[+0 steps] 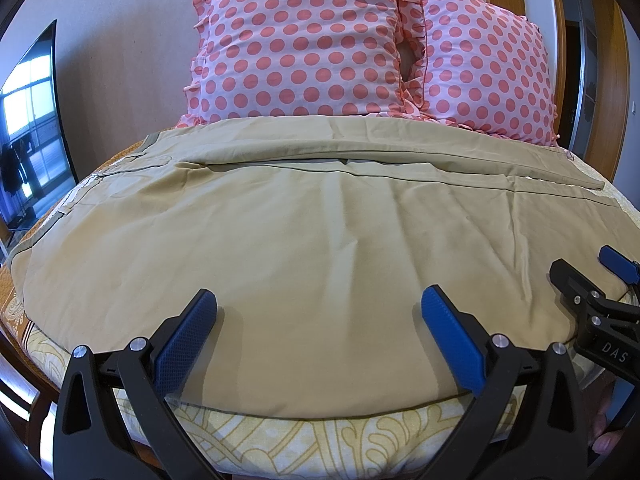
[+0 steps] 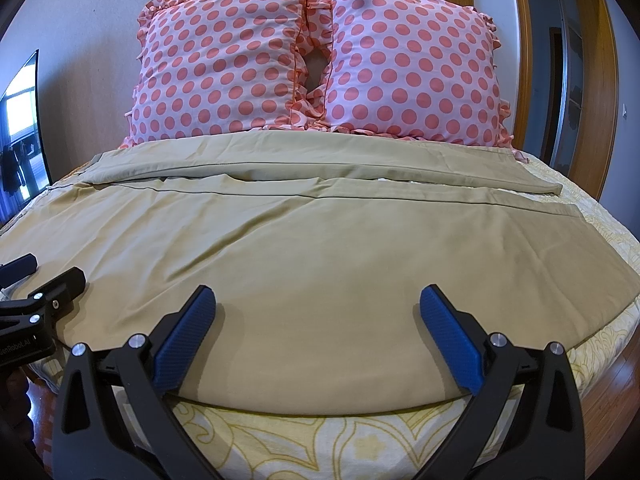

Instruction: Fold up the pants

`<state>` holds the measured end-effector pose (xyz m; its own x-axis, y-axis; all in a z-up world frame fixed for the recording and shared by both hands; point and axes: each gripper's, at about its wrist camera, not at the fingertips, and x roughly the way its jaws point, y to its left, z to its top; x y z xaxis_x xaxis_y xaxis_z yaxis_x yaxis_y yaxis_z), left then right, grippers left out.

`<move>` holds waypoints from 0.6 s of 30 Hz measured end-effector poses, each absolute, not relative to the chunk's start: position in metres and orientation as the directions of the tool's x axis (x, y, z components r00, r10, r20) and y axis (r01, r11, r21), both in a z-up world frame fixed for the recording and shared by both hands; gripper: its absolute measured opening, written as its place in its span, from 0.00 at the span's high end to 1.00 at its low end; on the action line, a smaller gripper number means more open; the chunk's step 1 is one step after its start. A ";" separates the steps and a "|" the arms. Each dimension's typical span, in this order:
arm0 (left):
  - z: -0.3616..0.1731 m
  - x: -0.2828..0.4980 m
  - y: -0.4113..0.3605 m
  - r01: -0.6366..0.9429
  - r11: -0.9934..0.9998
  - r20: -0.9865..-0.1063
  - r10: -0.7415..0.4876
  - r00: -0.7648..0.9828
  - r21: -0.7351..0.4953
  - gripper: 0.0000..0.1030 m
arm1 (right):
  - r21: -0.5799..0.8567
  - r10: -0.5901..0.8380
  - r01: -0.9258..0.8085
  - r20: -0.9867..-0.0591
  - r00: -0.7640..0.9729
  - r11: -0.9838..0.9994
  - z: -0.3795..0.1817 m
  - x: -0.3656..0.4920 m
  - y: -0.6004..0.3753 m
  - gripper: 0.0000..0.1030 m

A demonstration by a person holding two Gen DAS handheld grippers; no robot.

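The pants [image 1: 304, 216] are lying spread across the bed [image 1: 320, 436], legs side by side, just near of the pillows [image 1: 296, 40]. Both the left tool [image 1: 318, 306] and right tool [image 2: 318, 304] are hovering with jaws apart over the near leg's edge, gripping nothing. The first fold seems to be starting; next, each should be pinching that near hem.

A home bedroom: bed [image 2: 280, 432] with polka-dot pillows [image 2: 224, 68], television [image 1: 28, 128].

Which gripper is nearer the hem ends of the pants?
Right. The right gripper hovers over the near leg toward the hems; the left gripper sits farther along the pants, toward the waistband.
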<state>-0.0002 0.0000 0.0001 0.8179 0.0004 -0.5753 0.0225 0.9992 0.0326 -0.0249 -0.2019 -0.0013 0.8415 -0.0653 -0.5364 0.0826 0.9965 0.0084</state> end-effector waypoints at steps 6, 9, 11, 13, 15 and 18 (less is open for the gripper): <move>0.000 0.000 0.000 0.022 0.999 -0.580 0.001 0.815 0.033 0.01 | 0.009 -0.064 0.081 -0.535 0.843 0.997 -0.001 -0.024 -0.201 0.02; 0.001 0.002 0.002 0.021 0.999 -0.586 0.002 0.810 0.033 0.01 | 0.011 -0.053 0.069 -0.538 0.841 0.998 -0.001 -0.022 -0.201 0.02; 0.003 0.006 0.000 0.020 0.999 -0.594 0.004 0.804 0.034 0.01 | 0.014 -0.036 0.052 -0.558 0.829 0.999 0.001 -0.017 -0.203 0.02; 0.007 0.009 0.002 0.008 0.999 -0.605 0.013 0.796 0.032 0.01 | 0.029 -0.020 0.046 -0.583 0.812 0.999 0.009 -0.013 -0.208 0.02; 0.018 0.013 0.009 0.004 1.000 -0.596 0.001 0.803 0.007 0.01 | 0.074 0.005 0.047 -0.584 0.812 0.996 0.024 -0.001 -0.223 0.02; 0.038 0.020 0.016 -0.021 1.000 -0.568 0.008 0.823 -0.018 0.01 | 0.063 -0.041 0.091 -0.553 0.832 0.994 0.054 0.020 -0.250 0.02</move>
